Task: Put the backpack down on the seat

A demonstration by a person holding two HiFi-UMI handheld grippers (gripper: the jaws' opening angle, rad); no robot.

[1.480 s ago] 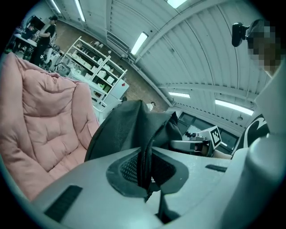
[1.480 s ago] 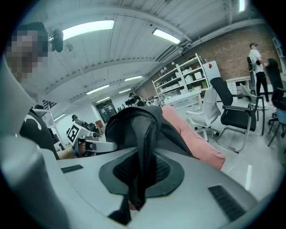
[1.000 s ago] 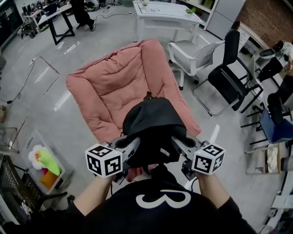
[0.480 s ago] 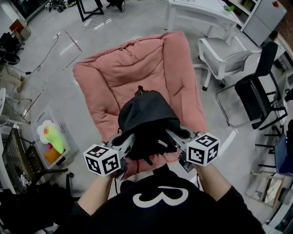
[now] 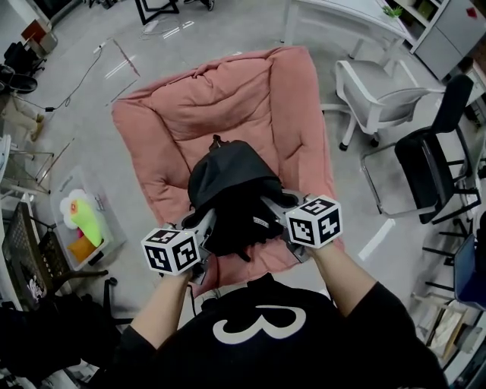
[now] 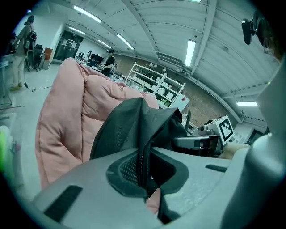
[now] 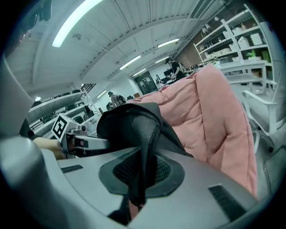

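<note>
A black backpack point(image 5: 228, 178) hangs between my two grippers over the front of a pink padded seat point(image 5: 190, 114). My left gripper point(image 5: 203, 228) is shut on a zipped edge of the backpack point(image 6: 134, 129). My right gripper point(image 5: 272, 213) is shut on a black mesh strap of the backpack point(image 7: 145, 147). In both gripper views the pink seat point(image 6: 67, 116) point(image 7: 214, 112) rises behind the bag. From above I cannot tell whether the bag's underside touches the cushion.
A white armchair point(image 5: 380, 99) and a black office chair point(image 5: 433, 163) stand to the right of the seat. A clear bin with toys point(image 5: 80, 232) sits on the floor at left, a black crate point(image 5: 30, 266) beside it. A white table point(image 5: 342, 15) is behind.
Both grippers and the backpack have moved forward, further over the pink seat. The grips have not changed.
</note>
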